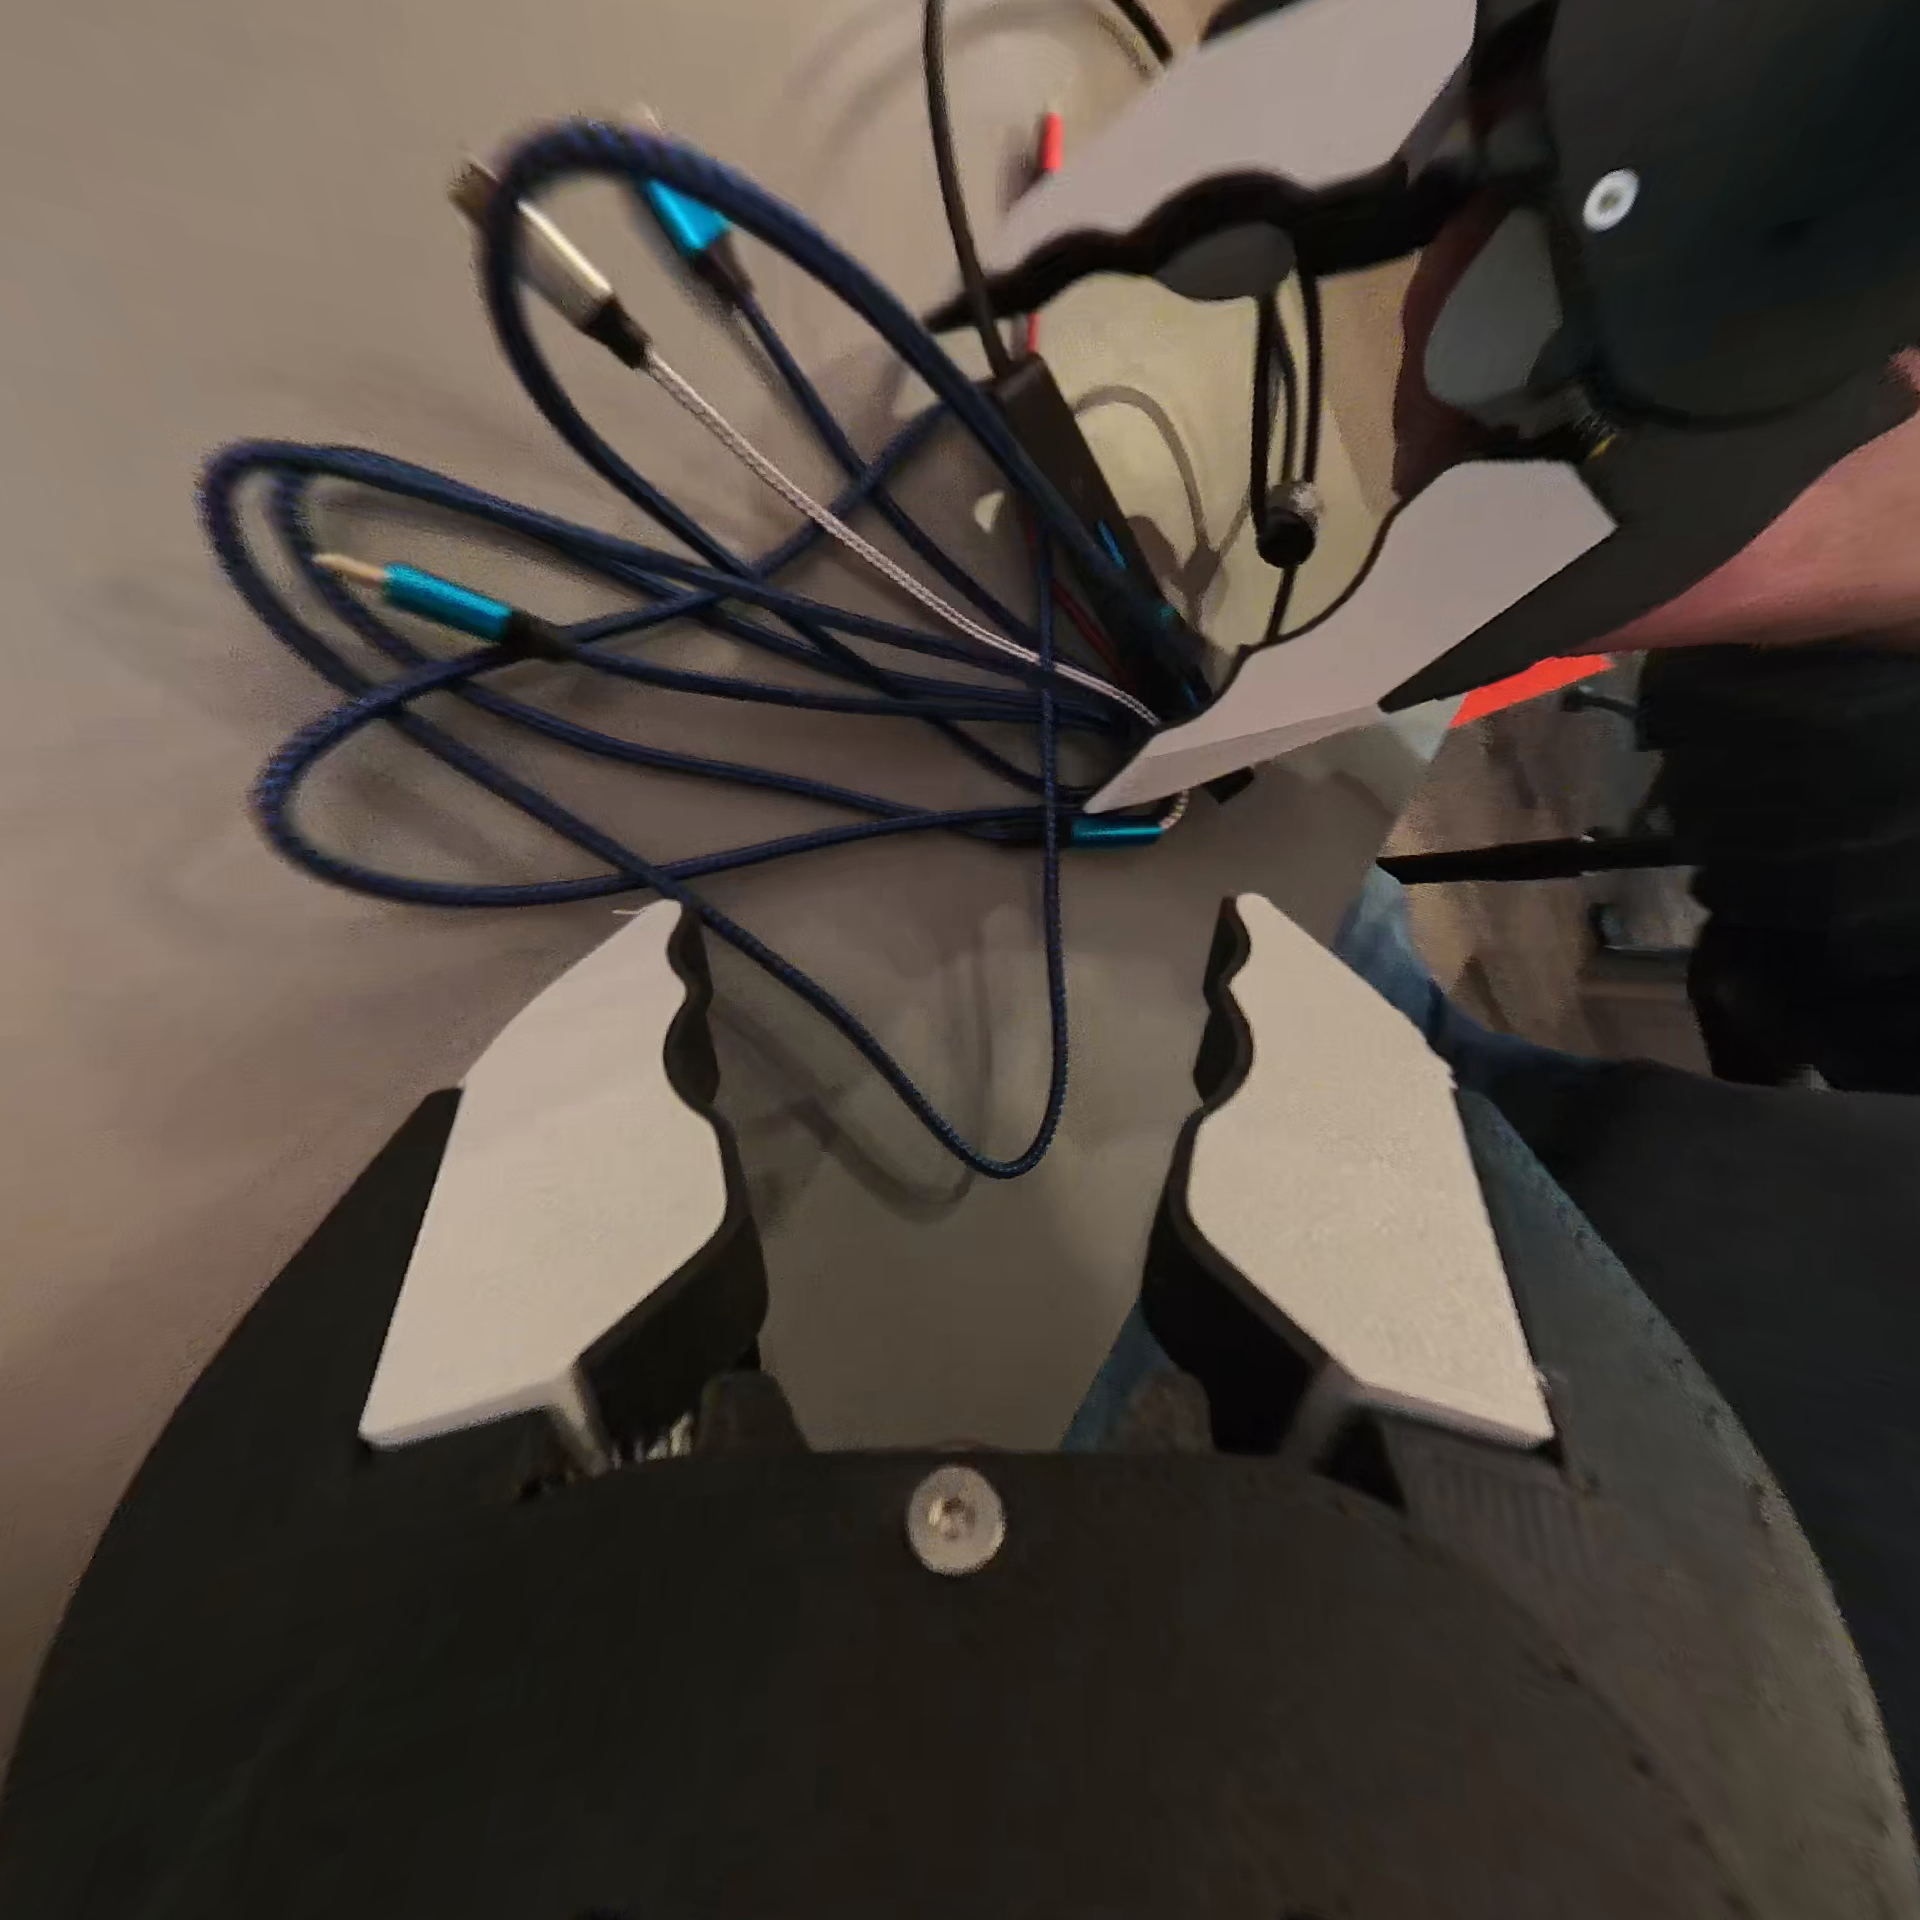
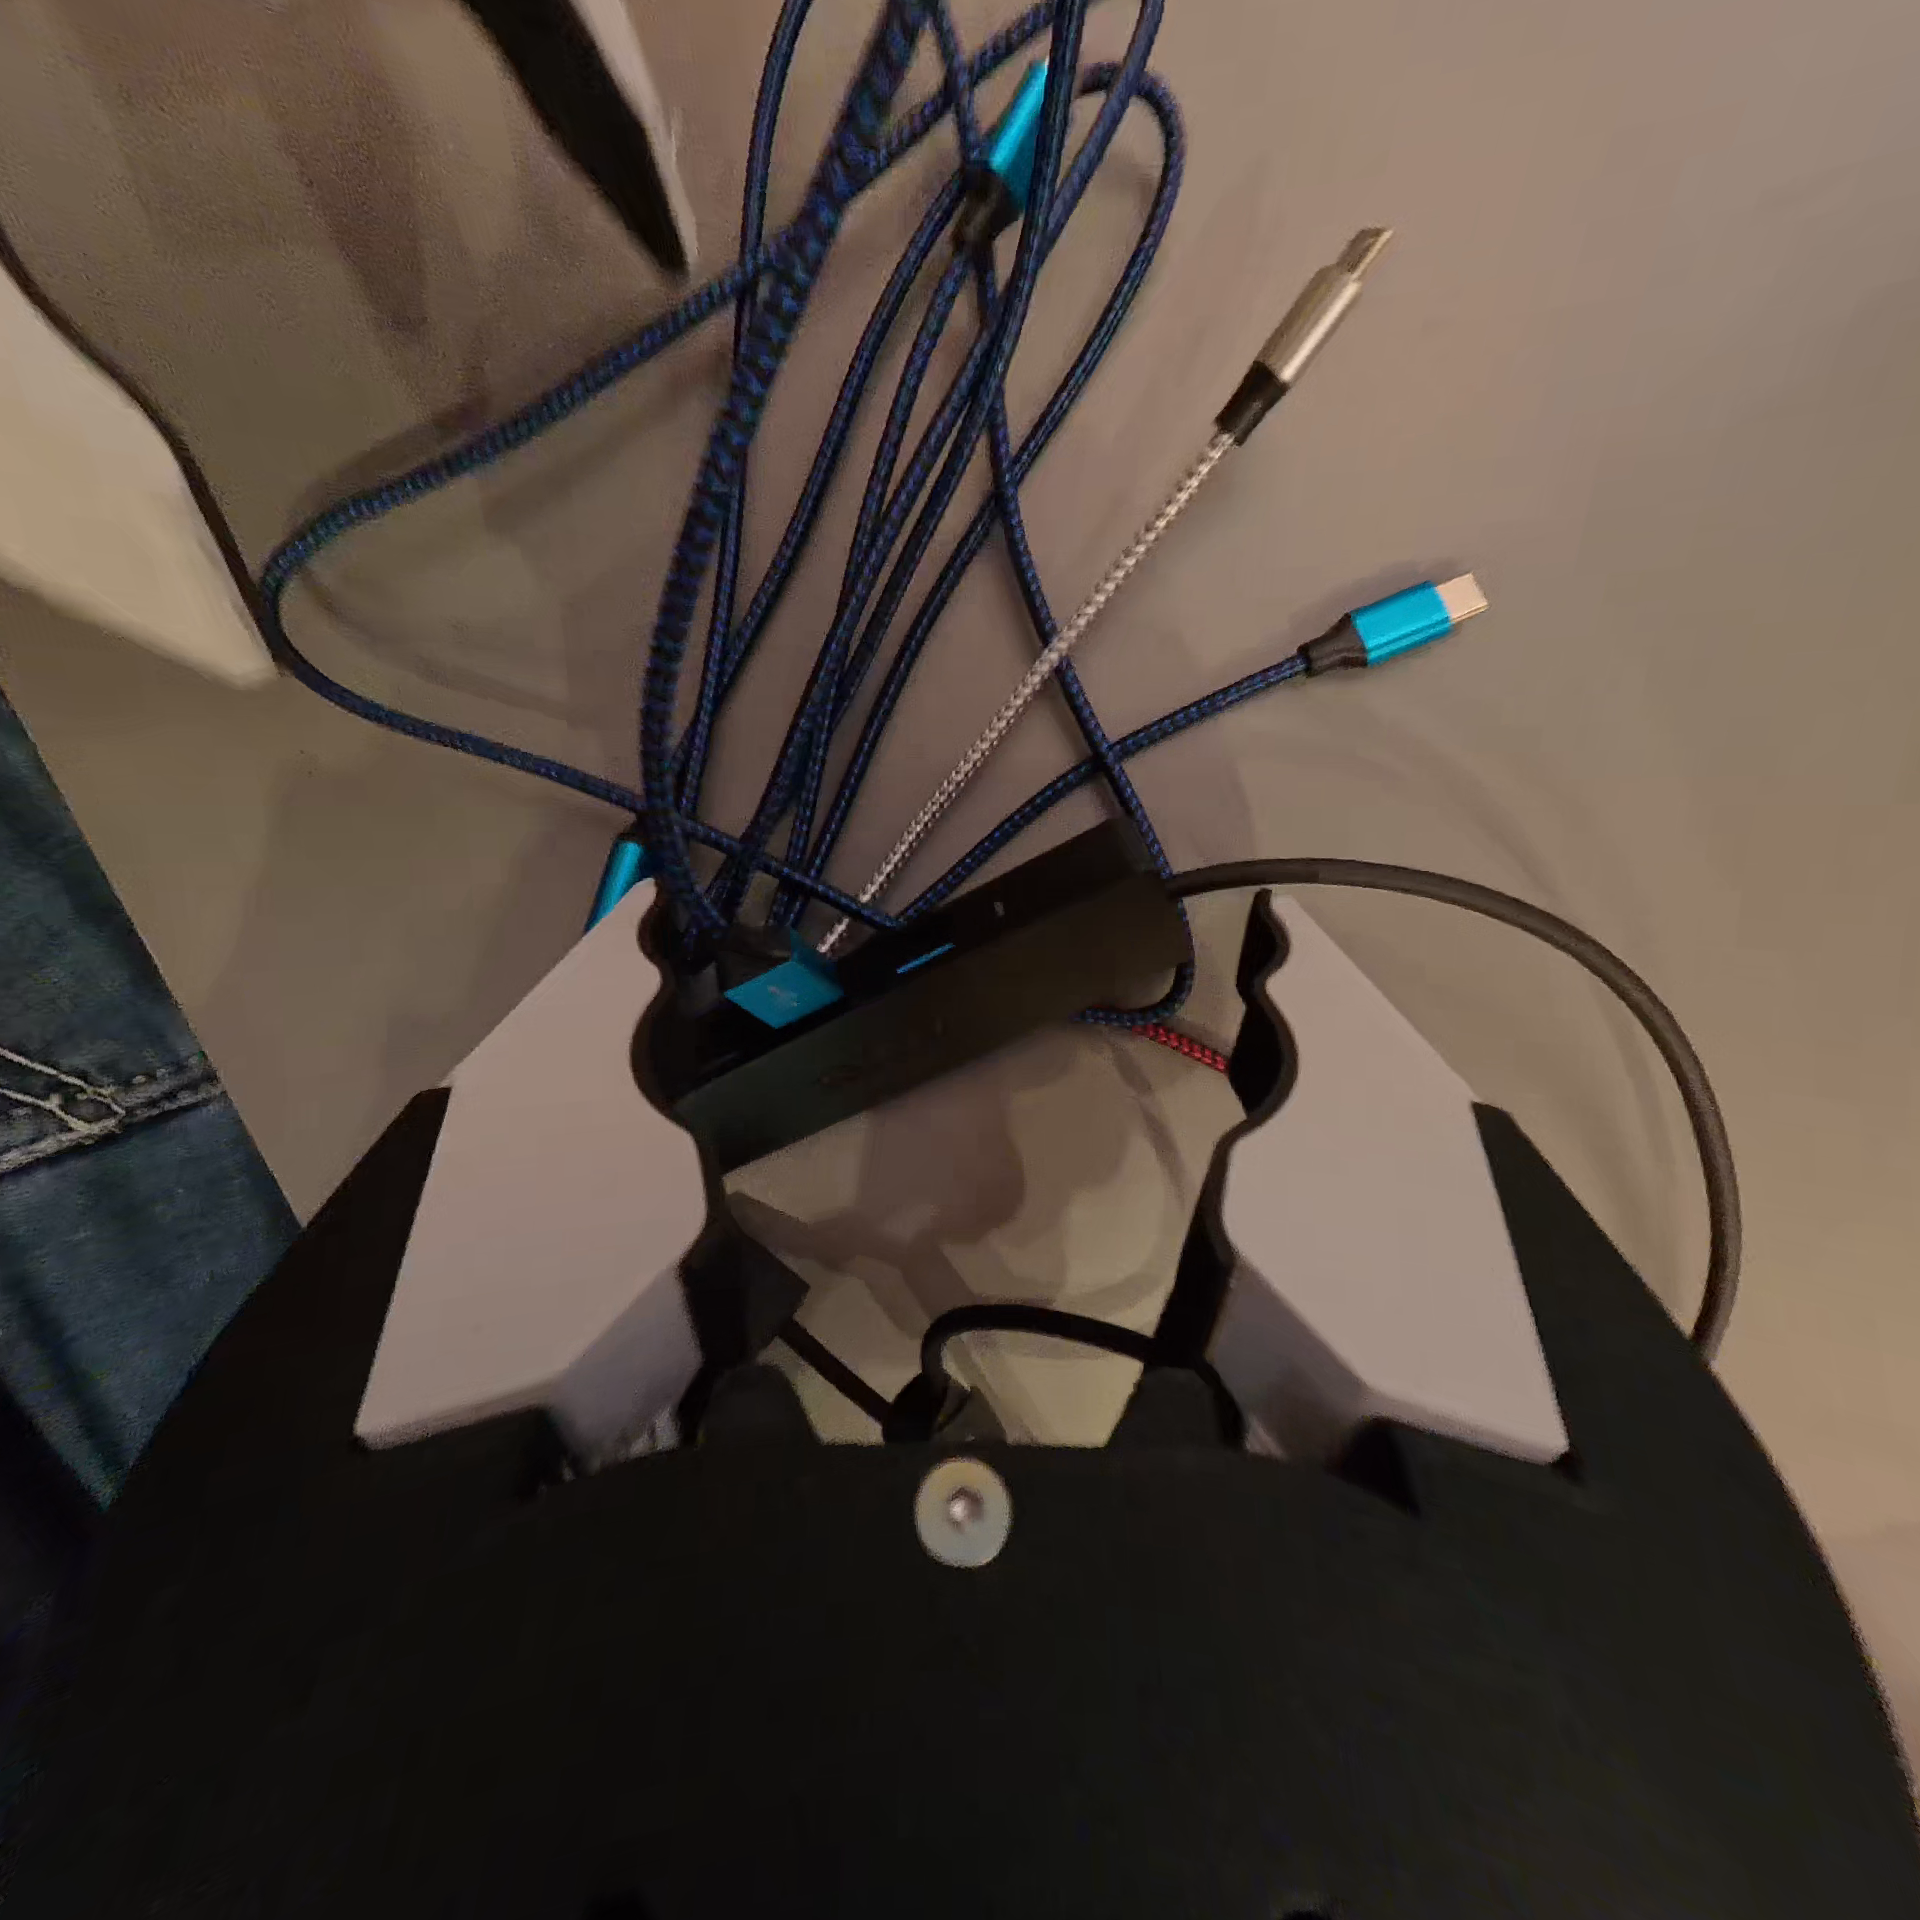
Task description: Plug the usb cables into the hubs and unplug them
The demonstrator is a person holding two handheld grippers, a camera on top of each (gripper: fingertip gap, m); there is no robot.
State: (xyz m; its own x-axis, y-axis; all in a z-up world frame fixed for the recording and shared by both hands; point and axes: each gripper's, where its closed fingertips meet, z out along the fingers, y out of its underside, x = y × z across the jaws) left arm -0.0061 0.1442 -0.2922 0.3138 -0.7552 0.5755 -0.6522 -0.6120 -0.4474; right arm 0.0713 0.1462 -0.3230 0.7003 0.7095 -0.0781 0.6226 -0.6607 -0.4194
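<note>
A black USB hub point(image 2: 935, 1023) lies on the grey table point(image 2: 1558, 416), between the fingers of my right gripper point(image 2: 954, 906). The jaws stand wide; the hub's left end touches the left finger, its right end is clear. A cyan USB plug point(image 2: 784, 987) sits in the hub. Blue braided cables point(image 2: 831, 520) fan out from it, with a loose cyan USB-C end point(image 2: 1403, 618) and a silver USB-A plug point(image 2: 1309, 312). My left gripper point(image 1: 961, 912) is open and empty, with a blue cable loop point(image 1: 1039, 1091) between its fingers. The hub point(image 1: 1081, 457) also shows in the left wrist view.
The hub's black lead point(image 2: 1621, 997) curves off to the right. A red braided cable point(image 2: 1184, 1047) lies under the hub. A black round-ended connector point(image 1: 1288, 520) hangs by the right gripper. The table edge, floor and a person's jeans point(image 2: 94, 1039) are at the near side.
</note>
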